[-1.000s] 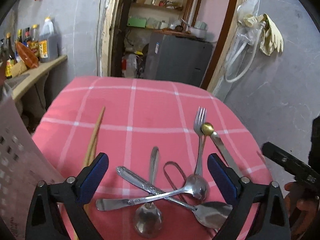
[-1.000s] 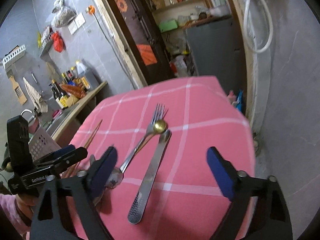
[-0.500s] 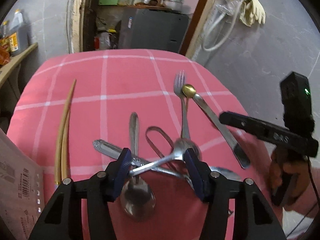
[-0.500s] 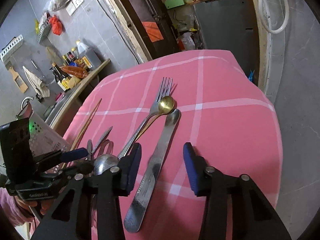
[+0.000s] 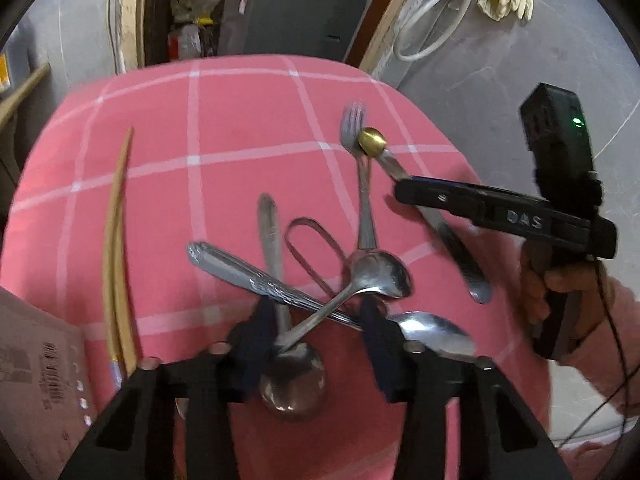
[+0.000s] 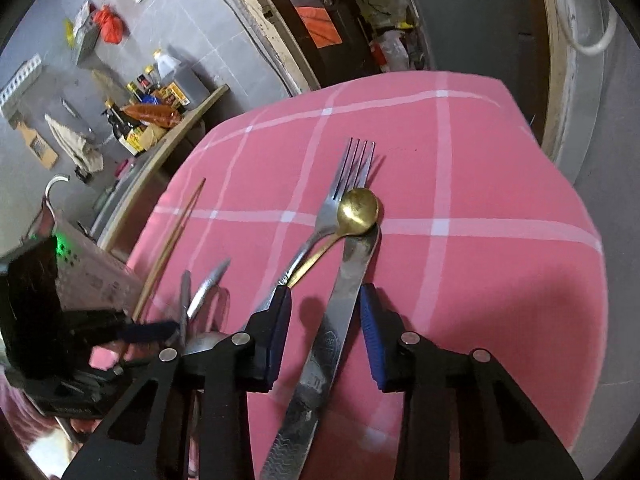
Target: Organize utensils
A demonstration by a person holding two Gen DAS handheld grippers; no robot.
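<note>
Left gripper (image 5: 318, 344): sitting low in the middle of its view, jaws partly open around the crossed spoons (image 5: 360, 284), not squeezing them

Right gripper (image 6: 325, 328): sitting low in its view, jaws partly open on both sides of the knife (image 6: 340, 320), the right pad just beside the blade, no grip showing

Fork (image 6: 340, 196): lying in the middle of the pink table (image 6: 480, 184), beside the gold spoon (image 6: 357, 210)

Gold spoon: its bowl is resting on the knife tip

Chopsticks (image 5: 116, 240): lying at the left of the left view

Basket (image 5: 36, 400): sitting in the lower left corner
</note>
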